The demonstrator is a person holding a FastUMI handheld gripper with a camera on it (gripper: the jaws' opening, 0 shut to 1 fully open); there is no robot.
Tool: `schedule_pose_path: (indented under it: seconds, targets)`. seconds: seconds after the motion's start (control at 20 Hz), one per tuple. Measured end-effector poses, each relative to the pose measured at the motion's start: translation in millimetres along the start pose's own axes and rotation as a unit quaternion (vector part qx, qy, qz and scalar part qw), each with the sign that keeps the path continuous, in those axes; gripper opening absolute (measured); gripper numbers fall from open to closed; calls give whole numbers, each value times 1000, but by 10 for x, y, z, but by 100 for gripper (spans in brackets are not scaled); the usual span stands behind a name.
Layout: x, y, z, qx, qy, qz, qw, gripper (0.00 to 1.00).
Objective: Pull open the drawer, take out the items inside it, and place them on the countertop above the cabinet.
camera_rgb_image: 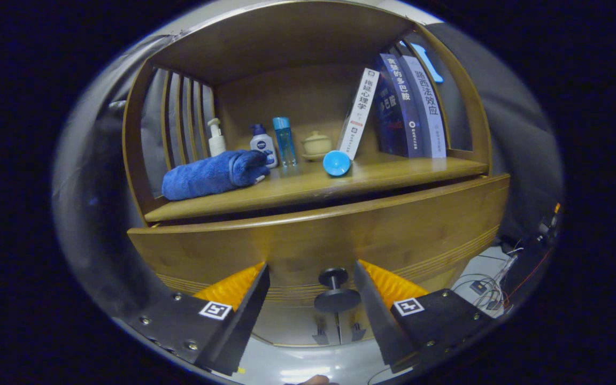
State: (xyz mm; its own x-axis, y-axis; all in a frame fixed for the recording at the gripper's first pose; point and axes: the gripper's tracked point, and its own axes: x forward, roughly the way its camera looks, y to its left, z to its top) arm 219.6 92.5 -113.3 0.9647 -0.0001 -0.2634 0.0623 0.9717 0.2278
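The wooden drawer front (318, 235) stands slightly out from the cabinet, a dark gap running along its top edge. Its dark round knob (335, 291) sits between my two fingers, closer to the right one, with neither finger touching it. My gripper (310, 283) is open around the knob. On the countertop (393, 176) above the drawer lie a rolled blue towel (212, 174) and a blue round object (336, 162). The inside of the drawer is hidden.
At the back of the countertop stand a white pump bottle (216, 138), a white bottle with blue cap (262, 144), a clear blue bottle (284, 140) and a small lidded jar (316, 144). Books (404, 107) lean at the right. Cables (487, 286) lie on the floor at the right.
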Motion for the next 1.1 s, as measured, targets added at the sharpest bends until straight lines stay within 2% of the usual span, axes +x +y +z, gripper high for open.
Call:
schedule_pose_path:
  seconds: [0.4,1.1]
  targets:
    - [221,1,46,3,1,0,1000,94]
    - [210,-4,26,14,18,3,1000,95]
